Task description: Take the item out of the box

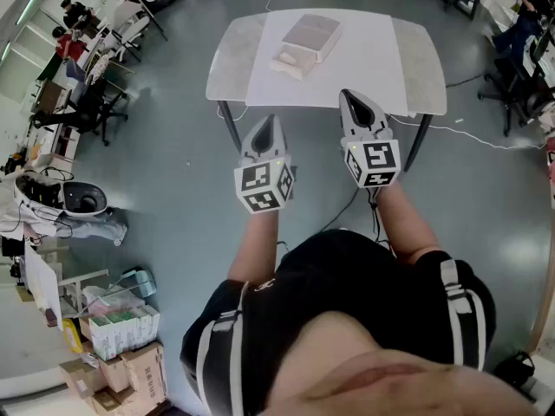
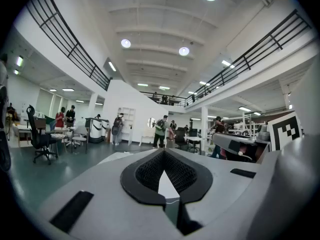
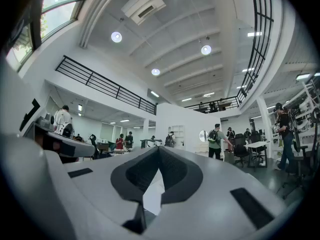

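Left gripper [image 1: 268, 123] and right gripper [image 1: 349, 96] both clenched, nothing between the jaws, level near the surface's [image 1: 411, 61] front edge. Box [image 1: 305, 42] sits mid-surface, well apart from both.

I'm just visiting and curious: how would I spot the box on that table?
Look for the lone pale table with dark legs. A white sheet covers its middle. The box lies on that sheet's far left part: flat, greyish, and the only object on the table.
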`<state>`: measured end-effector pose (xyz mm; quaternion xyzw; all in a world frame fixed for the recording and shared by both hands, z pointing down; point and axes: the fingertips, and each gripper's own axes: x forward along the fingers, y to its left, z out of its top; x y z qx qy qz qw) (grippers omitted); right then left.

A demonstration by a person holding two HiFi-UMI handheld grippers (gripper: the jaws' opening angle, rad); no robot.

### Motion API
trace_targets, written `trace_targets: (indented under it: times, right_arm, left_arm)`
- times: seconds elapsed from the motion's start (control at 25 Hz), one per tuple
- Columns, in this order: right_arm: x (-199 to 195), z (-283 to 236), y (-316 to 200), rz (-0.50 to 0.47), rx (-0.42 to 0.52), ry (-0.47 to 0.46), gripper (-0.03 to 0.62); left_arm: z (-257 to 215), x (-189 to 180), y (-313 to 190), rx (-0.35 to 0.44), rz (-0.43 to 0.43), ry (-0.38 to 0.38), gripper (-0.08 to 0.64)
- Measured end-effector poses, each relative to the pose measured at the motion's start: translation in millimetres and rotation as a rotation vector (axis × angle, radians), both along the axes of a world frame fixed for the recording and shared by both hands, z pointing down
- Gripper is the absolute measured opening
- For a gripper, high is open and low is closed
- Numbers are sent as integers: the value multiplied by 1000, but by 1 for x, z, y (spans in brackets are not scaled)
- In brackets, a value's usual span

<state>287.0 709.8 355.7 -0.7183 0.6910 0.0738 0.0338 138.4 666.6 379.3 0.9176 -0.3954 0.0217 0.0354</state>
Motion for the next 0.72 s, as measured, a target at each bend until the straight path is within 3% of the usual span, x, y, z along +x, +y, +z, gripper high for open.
trace_targets:
  times: [0.72]
  right_arm:
    - [30, 8, 5, -68, -6, 2, 14]
  left_arm:
    - [6, 49, 18, 62, -25, -93, 12]
